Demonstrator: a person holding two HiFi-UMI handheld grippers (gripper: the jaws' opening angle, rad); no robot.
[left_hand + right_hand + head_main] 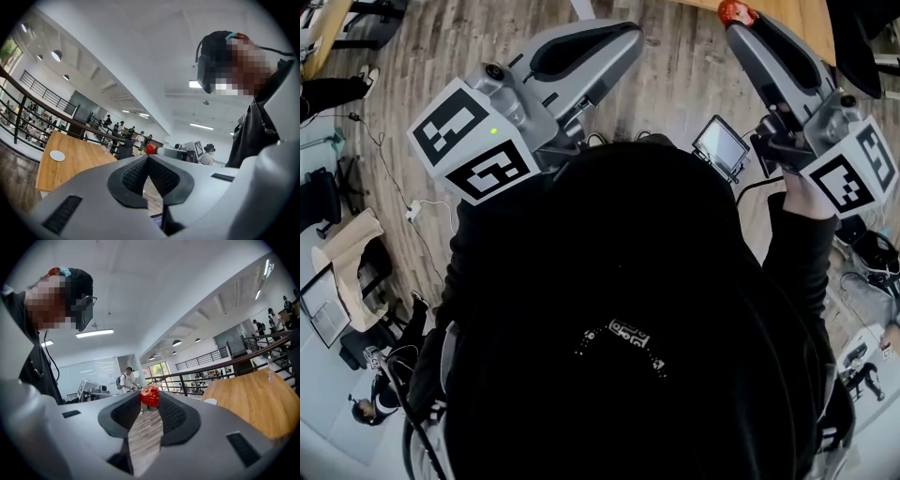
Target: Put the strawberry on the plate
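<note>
Holding the strawberry [150, 396] right at its tips, the right gripper [149, 402] has its jaws partly closed, with one pad on each side of the red fruit. The strawberry is up in the air over the floor, not yet on the plate [57, 155]. The plate sits well apart from it, on the wooden worktop [79, 164].

A strawberry is likely light and soft, so a hard squeeze could squash it. Its wet skin might slip too. The fat sides look like the best place to hold, and that is where the pads are.

The left gripper [148, 158] has its jaws closed together with nothing between them.
</note>
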